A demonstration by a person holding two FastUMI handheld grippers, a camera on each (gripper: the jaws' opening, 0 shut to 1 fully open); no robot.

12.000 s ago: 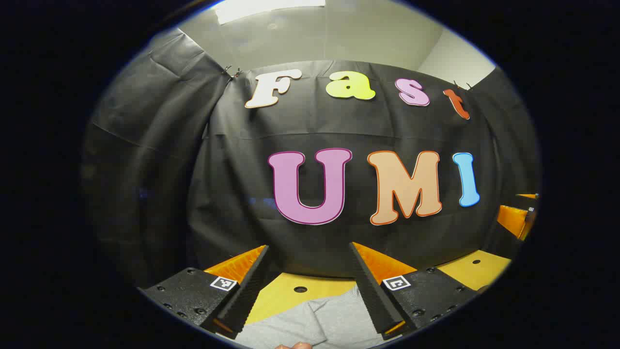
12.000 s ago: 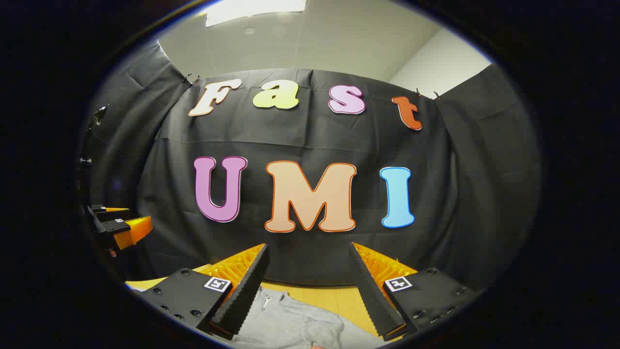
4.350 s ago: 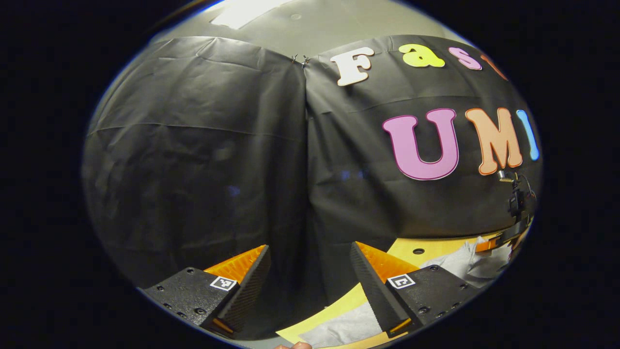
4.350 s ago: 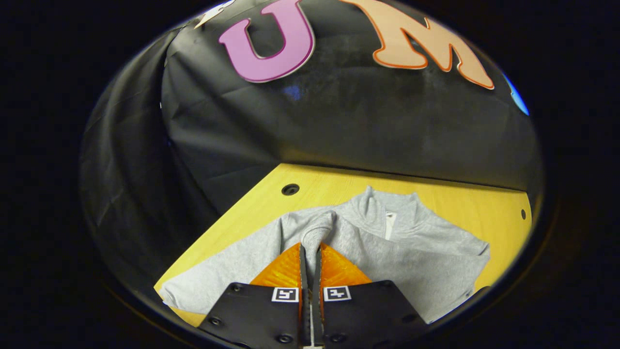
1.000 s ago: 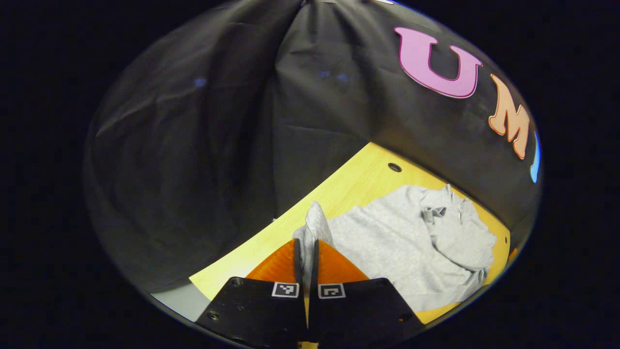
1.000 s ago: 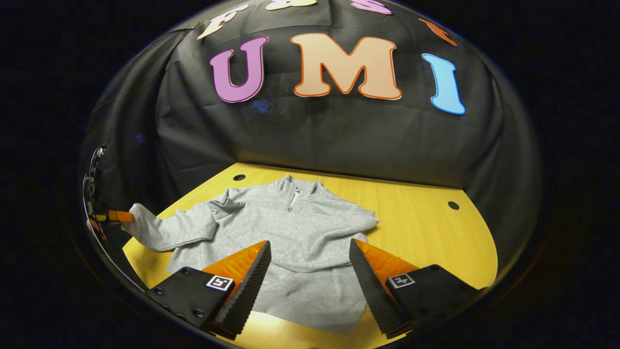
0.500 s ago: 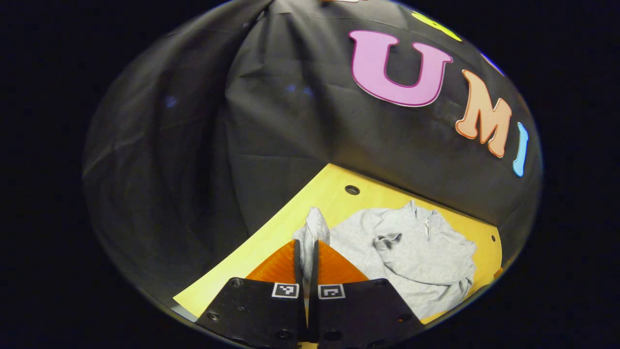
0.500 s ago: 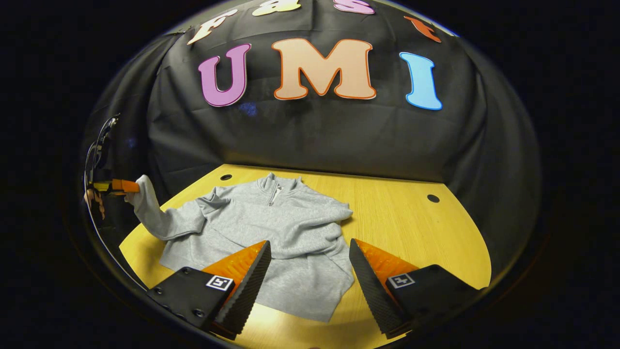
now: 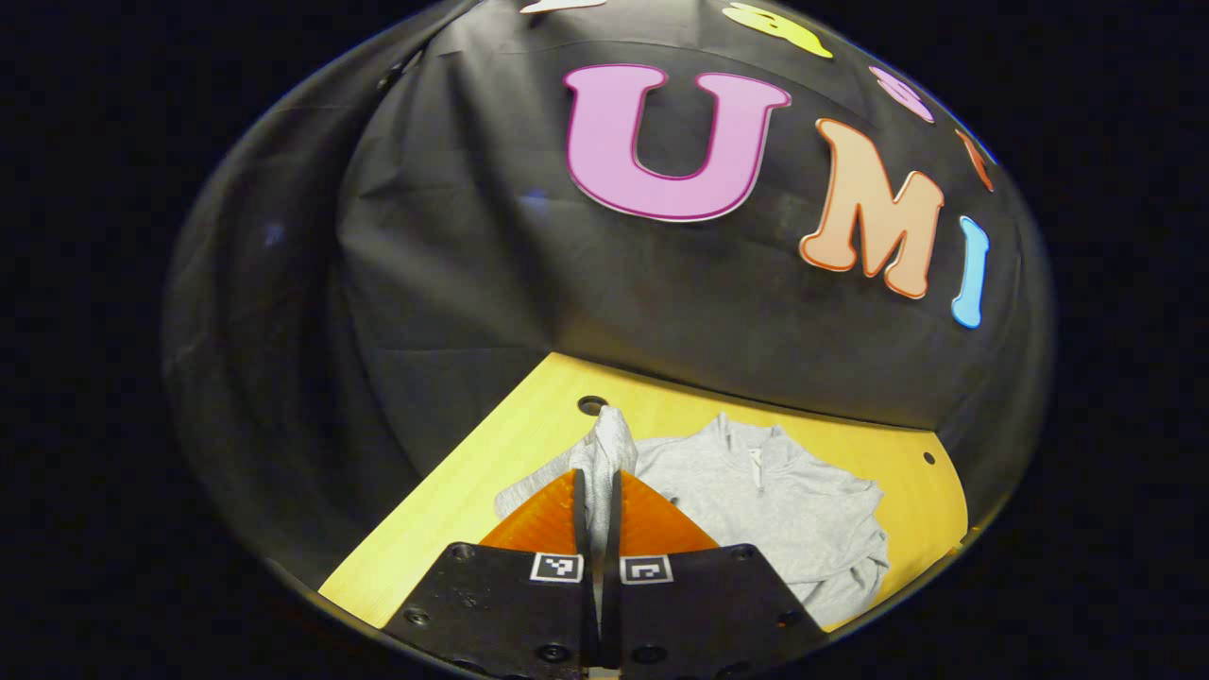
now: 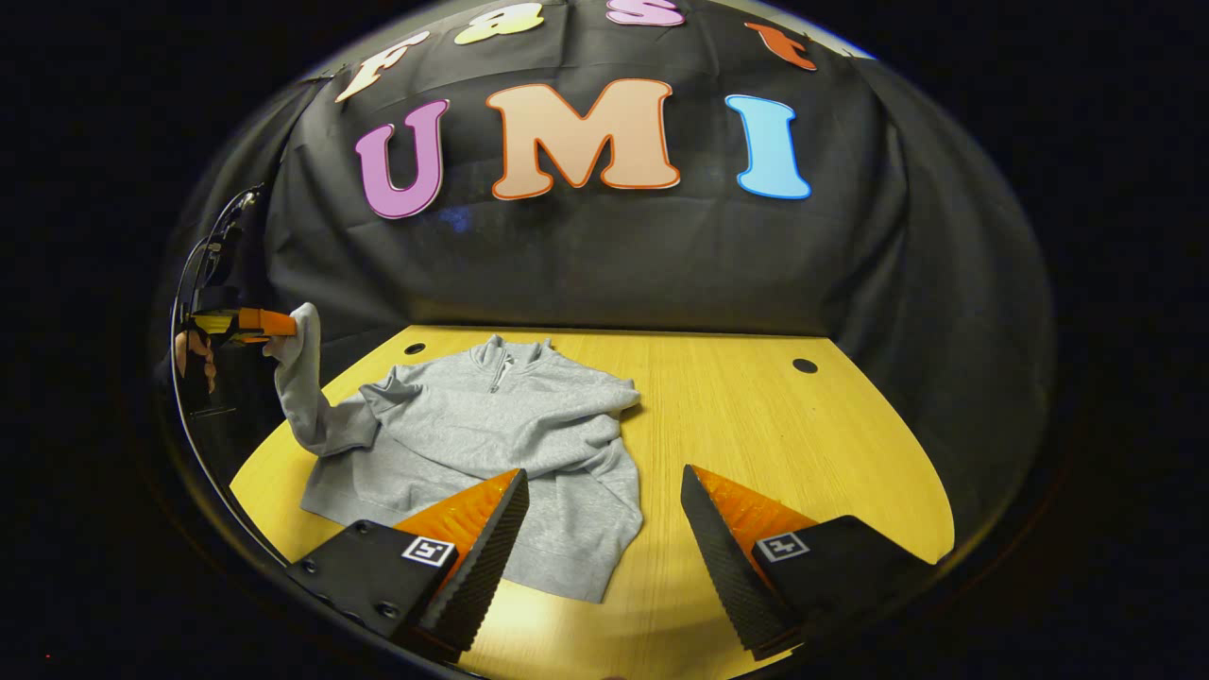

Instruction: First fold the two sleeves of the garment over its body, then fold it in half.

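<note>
Cuff (image 10: 304, 332) of left sleeve pinched between closed fingers of left gripper (image 9: 597, 491) — lifted higher than half a second ago, swung in toward sweatshirt (image 10: 491, 430) ahead on yellow table (image 10: 774, 444). Right sleeve already lying across body. Right gripper (image 10: 604, 529) spread wide, empty, hovering back over near hem. Second sleeve fold judged midway — half-fold not yet begun.

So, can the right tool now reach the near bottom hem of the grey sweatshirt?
Probably yes: the right tool is open, and the grey sweatshirt lies flat on the yellow wooden table, nothing between.
</note>
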